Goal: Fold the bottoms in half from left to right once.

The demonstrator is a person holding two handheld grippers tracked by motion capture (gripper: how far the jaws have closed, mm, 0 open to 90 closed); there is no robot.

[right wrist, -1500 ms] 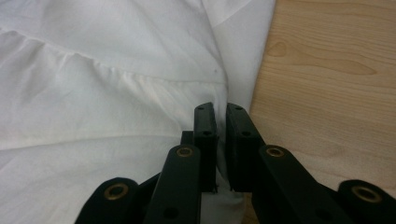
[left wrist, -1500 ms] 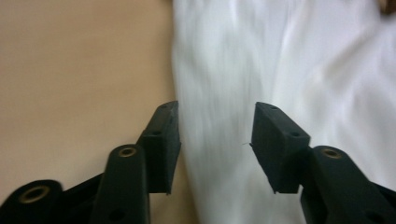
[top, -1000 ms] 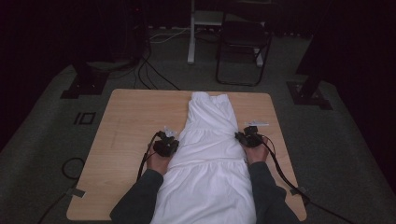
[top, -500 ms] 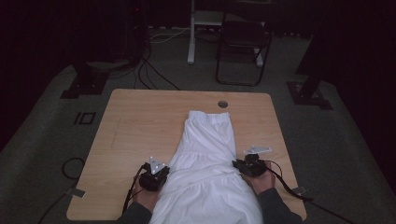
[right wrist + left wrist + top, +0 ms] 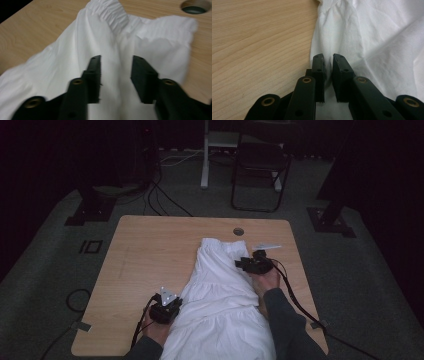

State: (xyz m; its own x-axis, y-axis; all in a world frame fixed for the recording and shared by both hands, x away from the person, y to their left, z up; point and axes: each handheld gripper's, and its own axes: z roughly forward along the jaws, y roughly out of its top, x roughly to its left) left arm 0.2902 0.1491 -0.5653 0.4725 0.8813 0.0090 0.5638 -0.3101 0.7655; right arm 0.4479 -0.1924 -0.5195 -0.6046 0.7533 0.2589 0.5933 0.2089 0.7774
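Left claw (image 5: pixel 327 62) nearly closed, pinching dress (image 5: pixel 220 305) edge w/ fabric between jaws, right claw (image 5: pixel 115 75) wide open over bodice, holding nothing; dress lies lengthwise on tabletop (image 5: pixel 150 255), likely mid-straightening; next: right needs a grip.

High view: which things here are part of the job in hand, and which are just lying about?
In the job:
white dress
left claw, nearly closed at the dress's edge
right claw, open over the dress
table

Lying about:
folding chair
floor cables
table's cable hole
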